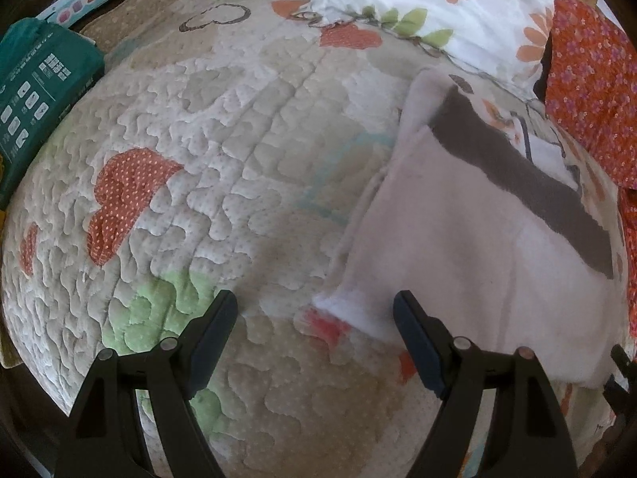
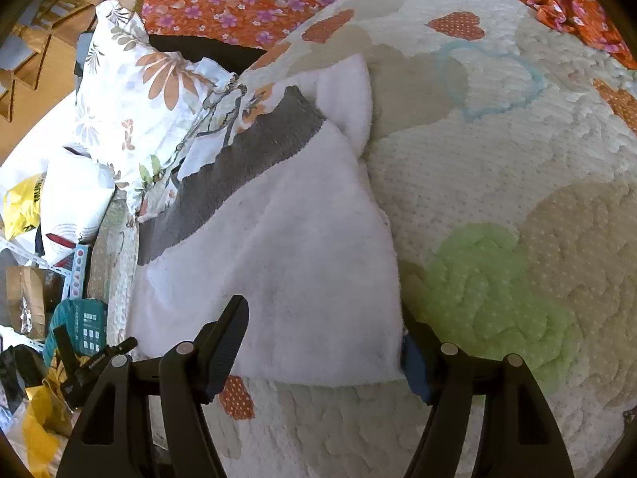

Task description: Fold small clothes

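With both claws wide and empty, left claw [image 1: 314, 334] and right claw [image 2: 326, 342] at the near hem of the white fleece garment with grey band [image 2: 278, 247] lying mid-bed on the quilted bedspread [image 1: 207, 127], we should pinch corners evenly.

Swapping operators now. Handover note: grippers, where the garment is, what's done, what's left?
Left gripper: open, holding nothing, over the quilt at the garment's corner.
Right gripper: open, nothing gripped, near edge of the garment between its fingers.
White garment with grey band: lies on the quilt, folded over at least once, beside the floral pillow.
Done: a fold seems laid and released.
Left: probably another fold, then tidy. Whether more clothes wait is not visible.
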The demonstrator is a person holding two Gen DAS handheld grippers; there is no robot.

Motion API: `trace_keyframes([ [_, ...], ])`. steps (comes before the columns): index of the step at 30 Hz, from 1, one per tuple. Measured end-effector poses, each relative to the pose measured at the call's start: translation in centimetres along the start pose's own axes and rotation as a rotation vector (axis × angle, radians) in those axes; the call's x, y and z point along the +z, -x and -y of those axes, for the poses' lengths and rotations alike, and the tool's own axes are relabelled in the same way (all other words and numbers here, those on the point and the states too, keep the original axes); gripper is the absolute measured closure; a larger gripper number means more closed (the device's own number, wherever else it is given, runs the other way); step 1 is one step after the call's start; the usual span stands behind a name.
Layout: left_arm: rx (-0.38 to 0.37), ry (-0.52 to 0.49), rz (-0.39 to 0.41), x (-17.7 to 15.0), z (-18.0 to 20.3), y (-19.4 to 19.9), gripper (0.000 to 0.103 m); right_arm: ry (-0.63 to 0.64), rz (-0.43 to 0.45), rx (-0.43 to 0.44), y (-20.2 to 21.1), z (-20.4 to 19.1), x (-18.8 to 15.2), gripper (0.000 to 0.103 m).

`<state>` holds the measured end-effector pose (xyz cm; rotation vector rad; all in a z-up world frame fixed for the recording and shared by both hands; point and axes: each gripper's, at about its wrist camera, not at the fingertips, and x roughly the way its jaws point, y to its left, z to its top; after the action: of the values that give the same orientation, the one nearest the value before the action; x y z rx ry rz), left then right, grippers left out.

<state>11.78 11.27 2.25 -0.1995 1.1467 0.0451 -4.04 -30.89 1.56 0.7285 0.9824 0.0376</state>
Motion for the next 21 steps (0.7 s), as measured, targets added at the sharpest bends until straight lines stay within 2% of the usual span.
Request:
trace_keyframes([
  [2, 0.003, -0.005, 0.0, -0.1, 0.1, 0.0, 0.023, -0.008, 0.004, 0.016, -0.6, -0.4, 0.1, 0.031],
  [3, 0.009, -0.009, 0.001, -0.1, 0.2, -0.1, 0.023, -0.005, 0.0, 0.02, -1.0, -0.8, 0.1, 0.041],
  [4, 0.01, -0.007, 0.001, -0.1, 0.2, 0.0, 0.023, 0.002, -0.009, 0.02, -1.5, -1.2, 0.1, 0.047],
  [5, 0.012, -0.009, 0.001, -0.1, 0.2, 0.0, 0.023, 0.011, -0.025, 0.029, -2.1, -1.7, 0.1, 0.062],
  [6, 0.012, -0.01, 0.001, -0.1, 0.3, 0.0, 0.023, 0.015, -0.043, 0.042, -2.6, -2.1, 0.1, 0.083],
  [8, 0.017, -0.02, 0.009, -0.1, 0.4, 0.1, 0.023, 0.032, -0.051, 0.031, -2.9, -2.7, 0.1, 0.085],
  [13, 0.061, -0.045, 0.039, 0.0, 0.3, 0.5, 0.023, 0.102, 0.003, -0.093, -0.9, -2.6, 0.7, 0.088],
  [16, 0.076, -0.045, 0.037, 0.1, 0.0, 0.6, 0.023, 0.133, -0.016, -0.125, -1.2, -2.3, 0.6, 0.087],
  [20, 0.076, -0.045, 0.034, 0.2, -0.1, 0.6, 0.023, 0.172, -0.034, -0.18, -1.7, -2.9, 0.5, 0.079],
  [21, 0.076, -0.046, 0.034, 0.2, -0.1, 0.6, 0.023, 0.161, -0.036, -0.177, -1.5, -2.8, 0.6, 0.074],
])
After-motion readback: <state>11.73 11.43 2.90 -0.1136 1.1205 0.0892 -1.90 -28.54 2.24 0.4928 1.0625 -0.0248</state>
